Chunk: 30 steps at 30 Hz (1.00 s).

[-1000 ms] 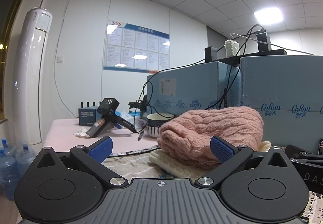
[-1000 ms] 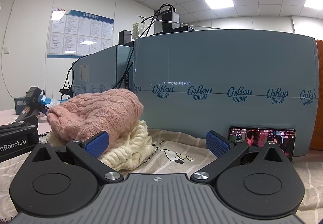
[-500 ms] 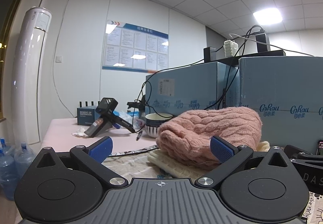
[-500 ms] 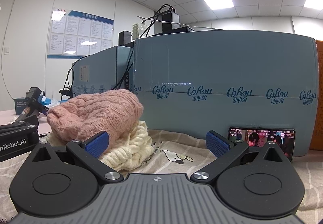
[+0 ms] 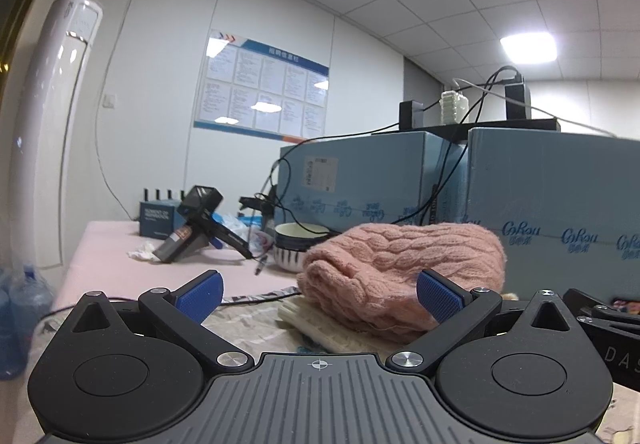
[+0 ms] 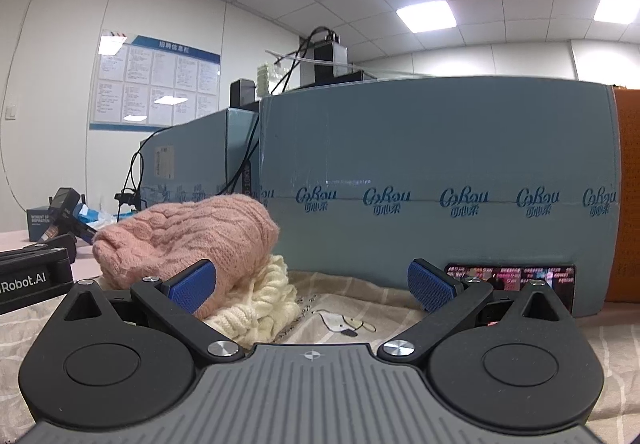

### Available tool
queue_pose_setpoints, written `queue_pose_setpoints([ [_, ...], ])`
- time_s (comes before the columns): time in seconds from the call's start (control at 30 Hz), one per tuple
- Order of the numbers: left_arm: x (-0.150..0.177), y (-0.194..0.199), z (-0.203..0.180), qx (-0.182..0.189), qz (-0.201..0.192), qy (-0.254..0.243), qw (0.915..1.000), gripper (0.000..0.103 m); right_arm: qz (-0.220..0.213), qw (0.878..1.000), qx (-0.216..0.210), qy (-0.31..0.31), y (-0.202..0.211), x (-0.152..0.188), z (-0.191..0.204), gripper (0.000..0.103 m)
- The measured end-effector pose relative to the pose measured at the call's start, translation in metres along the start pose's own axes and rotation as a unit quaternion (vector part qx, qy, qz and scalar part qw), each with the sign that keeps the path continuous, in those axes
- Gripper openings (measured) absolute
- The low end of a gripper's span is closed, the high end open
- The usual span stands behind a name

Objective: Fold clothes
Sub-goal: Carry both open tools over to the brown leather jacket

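A pink cable-knit sweater [image 5: 404,264] lies folded on top of a cream knit sweater [image 5: 332,332], on a patterned cloth over the table. It also shows in the right wrist view [image 6: 188,236], with the cream sweater [image 6: 256,308] under it. My left gripper [image 5: 319,294] is open and empty, low over the table just short of the pile. My right gripper [image 6: 312,284] is open and empty, to the right of the pile. The left gripper's body [image 6: 32,276] shows at the left edge of the right wrist view.
Large blue cardboard boxes [image 6: 440,184] stand close behind the pile. A phone [image 6: 512,274] leans against the box at the right. A striped bowl [image 5: 298,246], a black handheld device [image 5: 196,224] and cables lie on the pink table [image 5: 104,248] at the left.
The left wrist view has shifted slightly: the scene sits a little lower and to the left than before. The sweaters and the right gripper have not moved. The phone's screen picture changed.
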<state>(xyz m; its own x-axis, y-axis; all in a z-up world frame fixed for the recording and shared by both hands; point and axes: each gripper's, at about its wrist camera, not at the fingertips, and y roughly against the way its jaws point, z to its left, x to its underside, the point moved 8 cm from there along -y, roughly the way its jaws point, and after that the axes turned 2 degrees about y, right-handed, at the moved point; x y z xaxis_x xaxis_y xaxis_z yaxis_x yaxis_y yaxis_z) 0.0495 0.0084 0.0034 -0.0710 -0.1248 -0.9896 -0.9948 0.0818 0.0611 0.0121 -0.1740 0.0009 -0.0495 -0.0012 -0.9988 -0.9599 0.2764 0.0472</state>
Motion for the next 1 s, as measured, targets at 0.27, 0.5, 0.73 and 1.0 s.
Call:
queue_pose_setpoints([
  [0.27,-0.008,0.011,0.003,0.019,-0.025,0.026,0.9992,0.103,-0.009,0.999,0.03,0.02,0.015,-0.012,0.007,0.103],
  [0.5,-0.014,0.027,-0.002,0.061,-0.061,0.036,0.9956,0.103,-0.025,0.998,0.043,0.048,0.049,-0.024,0.01,0.103],
  [0.73,-0.018,0.043,-0.019,0.146,-0.061,0.033,0.9869,0.103,-0.032,0.995,0.069,0.068,0.092,-0.041,0.0,0.103],
  [1.0,-0.024,0.074,-0.033,0.243,-0.021,0.074,0.967,0.103,-0.043,0.991,0.116,0.059,0.156,-0.056,-0.03,0.103],
])
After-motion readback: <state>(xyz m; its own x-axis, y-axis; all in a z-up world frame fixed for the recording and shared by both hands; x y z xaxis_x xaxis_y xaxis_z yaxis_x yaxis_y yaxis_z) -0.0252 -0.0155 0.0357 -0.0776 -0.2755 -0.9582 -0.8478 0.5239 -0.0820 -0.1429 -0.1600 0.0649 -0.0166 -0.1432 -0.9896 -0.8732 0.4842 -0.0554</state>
